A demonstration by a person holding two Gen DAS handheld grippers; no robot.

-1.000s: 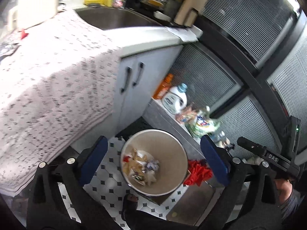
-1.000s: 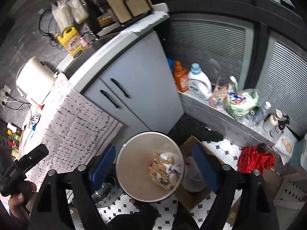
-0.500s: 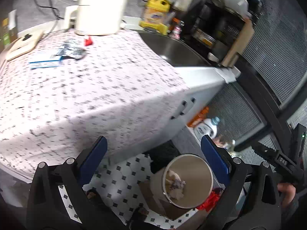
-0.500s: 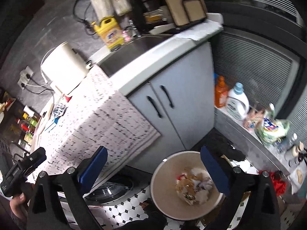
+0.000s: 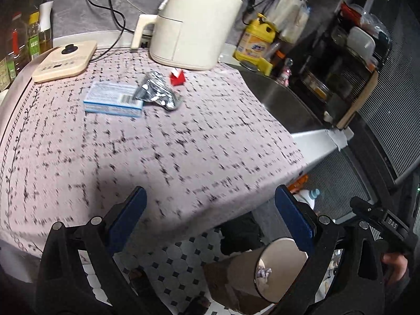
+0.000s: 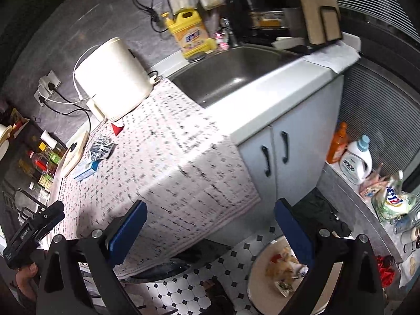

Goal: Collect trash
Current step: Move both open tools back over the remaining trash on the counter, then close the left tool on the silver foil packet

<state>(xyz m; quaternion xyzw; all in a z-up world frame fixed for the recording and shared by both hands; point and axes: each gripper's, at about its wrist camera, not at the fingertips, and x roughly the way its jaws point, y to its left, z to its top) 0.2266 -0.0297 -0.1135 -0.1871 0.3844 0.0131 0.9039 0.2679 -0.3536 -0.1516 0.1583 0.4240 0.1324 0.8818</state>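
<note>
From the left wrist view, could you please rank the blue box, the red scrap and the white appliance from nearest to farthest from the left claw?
From the left claw, open above the tablecloth's near edge:
1. Blue box, mid-table, left of centre.
2. Red scrap, farther back, just right of the crumpled silver wrapper.
3. White appliance, at the back by the wall.

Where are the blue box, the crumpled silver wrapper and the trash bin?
blue box (image 5: 113,99), left wrist view, middle of its top face.
crumpled silver wrapper (image 5: 157,92), left wrist view, centre of the foil.
trash bin (image 6: 258,275), right wrist view, bare inner wall left of the trash.
</note>
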